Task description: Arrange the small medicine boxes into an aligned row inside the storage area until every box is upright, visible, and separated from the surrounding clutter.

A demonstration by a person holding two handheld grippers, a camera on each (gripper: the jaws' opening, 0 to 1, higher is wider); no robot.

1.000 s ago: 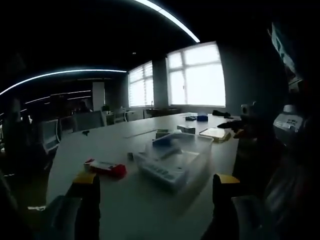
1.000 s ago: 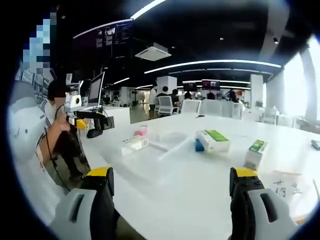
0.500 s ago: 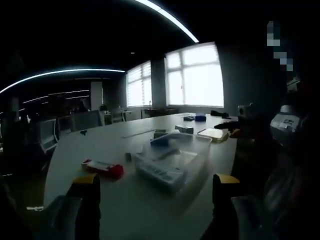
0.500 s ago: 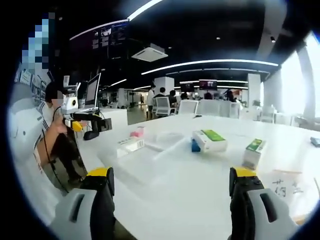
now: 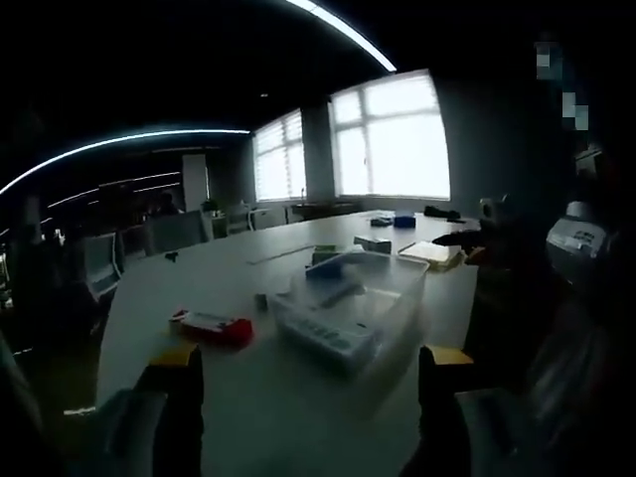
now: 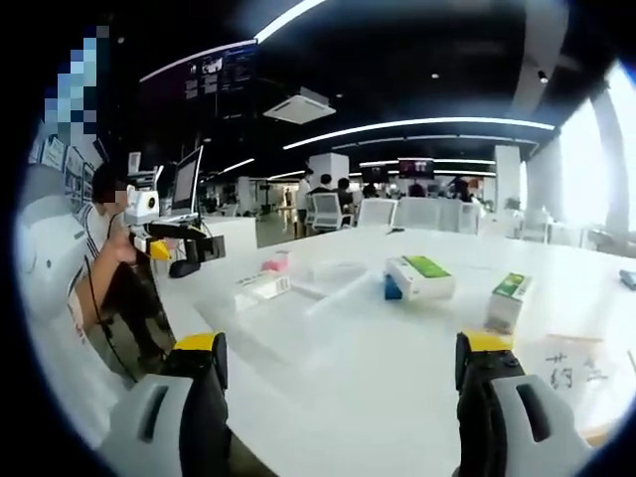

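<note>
Boxes sit scattered on the white table (image 6: 397,388), none gripped yet. In the right gripper view: green-and-white box (image 6: 421,277) lies flat mid-table with a small blue box (image 6: 393,288) touching its left end; a second green-topped box (image 6: 507,301) stands upright to the right, apart from them; a white box (image 6: 262,288) and a pink item (image 6: 274,263) sit left, beside the clear storage bin (image 6: 338,281). In the left gripper view the bin (image 5: 368,308) is mid-table with a white box (image 5: 316,333) lying flat in its near side and a blue-green box (image 5: 333,264) at its far rim; a red box (image 5: 211,326) lies flat on the table left of it. Left gripper (image 5: 303,373) has jaws wide apart, empty, hovering well short of the bin. Right gripper (image 6: 343,363) likewise spread wide, empty, near table edge. The left gripper (image 6: 179,246) also shows at the left of the right gripper view, in the person's hand. Step in hand looks like the approach to a first pick. My call: take the flat green-and-white box with the right gripper, across its narrow faces, not the long axis; watch the blue box touching it, it'll likely get dragged. Stand each box on end inside the bin, labels facing one way, starting at one wall so the row stays aligned. Bin is light clear plastic and will probably slide; brace it with the other gripper.
</note>
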